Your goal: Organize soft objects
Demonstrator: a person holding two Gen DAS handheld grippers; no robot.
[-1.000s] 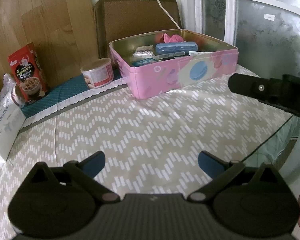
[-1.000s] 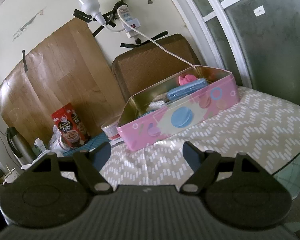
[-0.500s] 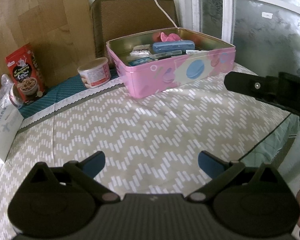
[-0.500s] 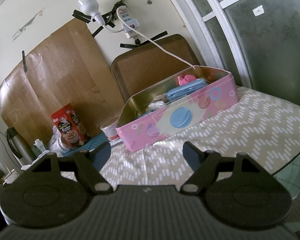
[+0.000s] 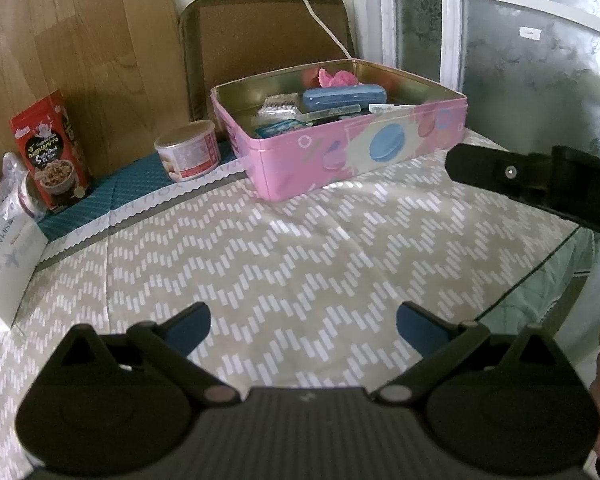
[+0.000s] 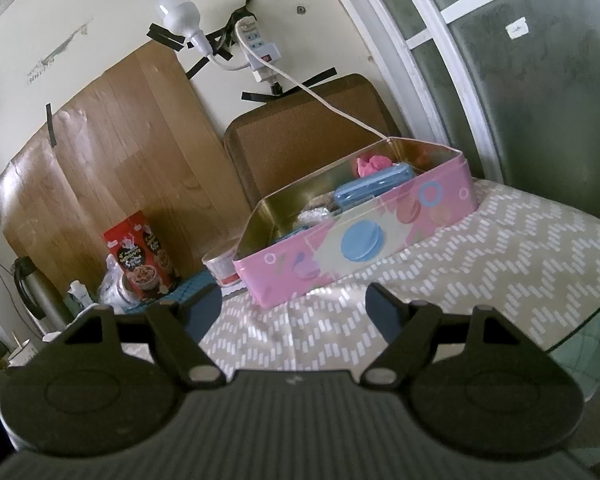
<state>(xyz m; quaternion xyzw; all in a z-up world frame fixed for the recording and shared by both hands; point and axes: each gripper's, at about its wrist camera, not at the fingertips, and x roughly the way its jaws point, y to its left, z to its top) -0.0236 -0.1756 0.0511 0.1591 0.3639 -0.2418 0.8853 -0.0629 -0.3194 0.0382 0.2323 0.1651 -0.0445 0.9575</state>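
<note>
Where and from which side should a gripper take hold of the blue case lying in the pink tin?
Probably from above, jaws closing across the narrow width of the blue case near its middle. It lies flat and long on top of the other contents, and the walls of the pink tin block any side approach. Both the left gripper and right gripper are open and empty.

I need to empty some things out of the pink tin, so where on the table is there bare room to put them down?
Free: patterned cloth between the pink tin and left gripper. Crowded: back-left edge, with the can, red box and white packet.
</note>
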